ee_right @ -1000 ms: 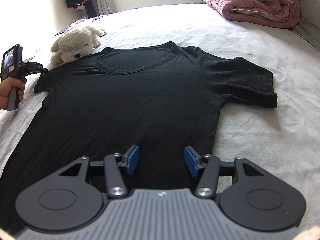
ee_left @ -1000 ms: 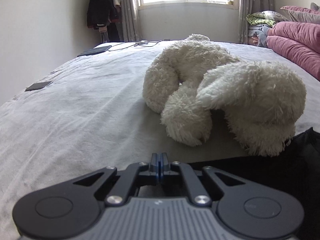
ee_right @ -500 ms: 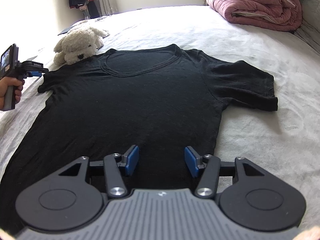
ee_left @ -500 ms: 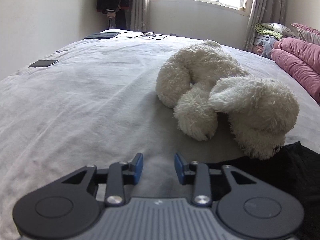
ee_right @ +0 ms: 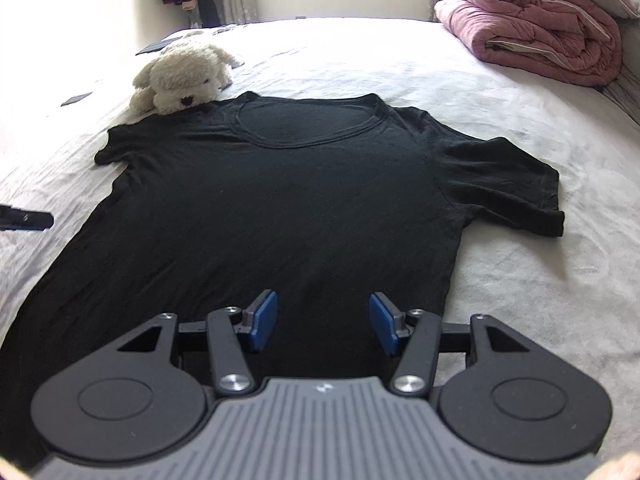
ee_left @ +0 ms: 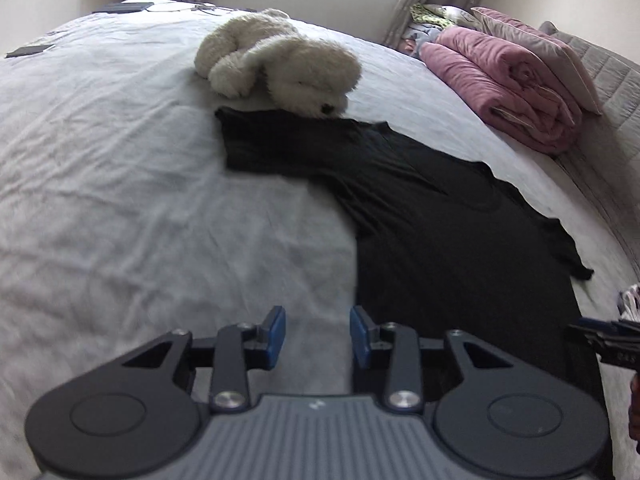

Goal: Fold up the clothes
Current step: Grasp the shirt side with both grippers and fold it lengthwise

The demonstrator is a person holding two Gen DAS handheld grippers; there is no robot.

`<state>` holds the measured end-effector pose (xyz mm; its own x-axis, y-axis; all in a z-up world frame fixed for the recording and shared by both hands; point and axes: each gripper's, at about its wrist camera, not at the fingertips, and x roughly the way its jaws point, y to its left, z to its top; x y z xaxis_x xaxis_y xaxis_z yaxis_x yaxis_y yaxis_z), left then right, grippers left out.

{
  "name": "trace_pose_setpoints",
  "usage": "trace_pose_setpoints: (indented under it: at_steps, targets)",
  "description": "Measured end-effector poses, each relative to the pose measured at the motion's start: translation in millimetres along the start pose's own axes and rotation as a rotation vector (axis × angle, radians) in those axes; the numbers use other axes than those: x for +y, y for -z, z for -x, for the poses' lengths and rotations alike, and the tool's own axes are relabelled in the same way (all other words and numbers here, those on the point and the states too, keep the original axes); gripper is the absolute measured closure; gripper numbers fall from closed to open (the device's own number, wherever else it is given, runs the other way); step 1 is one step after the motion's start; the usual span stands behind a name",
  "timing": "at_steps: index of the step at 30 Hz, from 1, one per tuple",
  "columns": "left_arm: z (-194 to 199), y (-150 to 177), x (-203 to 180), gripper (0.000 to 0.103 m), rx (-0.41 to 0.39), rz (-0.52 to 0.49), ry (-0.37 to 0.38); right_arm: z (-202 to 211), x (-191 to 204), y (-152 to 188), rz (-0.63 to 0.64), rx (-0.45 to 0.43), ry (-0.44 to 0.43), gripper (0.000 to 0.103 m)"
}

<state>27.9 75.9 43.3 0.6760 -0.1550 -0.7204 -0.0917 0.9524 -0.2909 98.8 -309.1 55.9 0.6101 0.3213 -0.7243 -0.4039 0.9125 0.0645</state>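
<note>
T-shirt flat on the bed, plush dog touching its far-left shoulder, folded quilt far right.

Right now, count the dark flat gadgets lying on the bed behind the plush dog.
2 that I can make out: one flat dark device near the bed's left edge, another at the far end beside cables. More may be hidden behind the plush dog.

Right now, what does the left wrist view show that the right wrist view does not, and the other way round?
Only the left wrist view shows the left gripper, its fingers open over the sheet beside the shirt's edge, and the grey pillow. Only the right wrist view shows the right gripper, open above the shirt's lower part, and the whole neckline. Both show the black T-shirt lying flat, the white plush dog at its shoulder and the pink blanket.
</note>
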Motion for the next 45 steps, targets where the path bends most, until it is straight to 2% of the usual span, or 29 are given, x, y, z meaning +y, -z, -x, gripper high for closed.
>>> trace_pose_setpoints:
  at_steps: [2, 5, 7, 8, 11, 15, 18, 21, 23, 25, 27, 28, 31, 35, 38, 43, 45]
  targets:
    - [-4.4, 11.9, -6.0, 0.066, 0.010, -0.005, 0.016, -2.4, 7.4, 3.4, 0.027, 0.009, 0.000, 0.047]
    - [-10.4, 23.5, -14.5, 0.068, -0.017, -0.030, -0.002, -2.3, 17.8, 8.8, 0.057, 0.007, 0.013, 0.047]
    - [-8.1, 30.4, -23.8, 0.079, -0.014, -0.067, 0.028, 1.1, 22.6, 12.5, 0.059, 0.004, 0.019, 0.047]
    - [-7.1, 33.5, -27.9, 0.091, -0.011, -0.088, 0.035, 3.2, 24.7, 14.1, 0.061, 0.001, 0.019, 0.047]
    - [-5.8, 40.7, -35.4, 0.100, -0.014, -0.139, 0.010, 10.1, 30.2, 18.1, 0.071, -0.009, 0.021, 0.047]
    - [2.1, 41.7, -27.3, 0.101, -0.033, -0.098, -0.037, 16.0, 35.9, 19.5, 0.077, -0.025, 0.033, 0.047]
    - [13.3, 41.9, -17.8, 0.100, -0.059, -0.073, -0.064, 20.3, 37.5, 20.4, 0.079, -0.037, 0.042, 0.047]
    - [11.5, 43.6, -10.9, 0.099, -0.048, -0.072, 0.006, 22.9, 36.5, 22.1, 0.079, -0.037, 0.056, 0.047]
    - [8.3, 46.6, -9.3, 0.096, -0.034, -0.061, 0.026, 23.9, 34.7, 24.0, 0.071, -0.031, 0.072, 0.047]
    - [11.6, 47.1, -4.6, 0.086, -0.037, -0.015, 0.054, 28.3, 32.6, 26.4, 0.059, -0.026, 0.089, 0.047]
    - [20.5, 46.2, 2.4, 0.063, -0.034, 0.050, 0.090, 38.6, 30.7, 29.7, 0.039, -0.033, 0.099, 0.047]
    - [26.6, 47.6, 4.6, 0.060, -0.035, 0.061, 0.090, 46.2, 28.8, 33.0, 0.017, -0.040, 0.097, 0.047]
    - [45.1, 56.4, 8.5, 0.059, -0.020, 0.074, 0.088, 74.1, 20.3, 48.5, -0.082, -0.062, 0.077, 0.047]
    - [74.1, 79.9, 8.9, 0.060, 0.009, 0.043, 0.091, 108.3, 7.3, 88.2, -0.230, -0.061, 0.079, 0.047]
    - [95.5, 102.0, 13.4, 0.060, 0.003, 0.065, 0.118, 132.6, -1.2, 117.7, -0.336, -0.057, 0.084, 0.047]
    - [117.0, 134.6, 19.3, 0.062, 0.012, 0.105, 0.152, 158.0, 4.4, 155.5, -0.420, -0.055, 0.100, 0.047]
    - [121.2, 142.2, 18.1, 0.067, 0.010, 0.096, 0.162, 163.6, 6.7, 169.0, -0.445, -0.056, 0.097, 0.047]
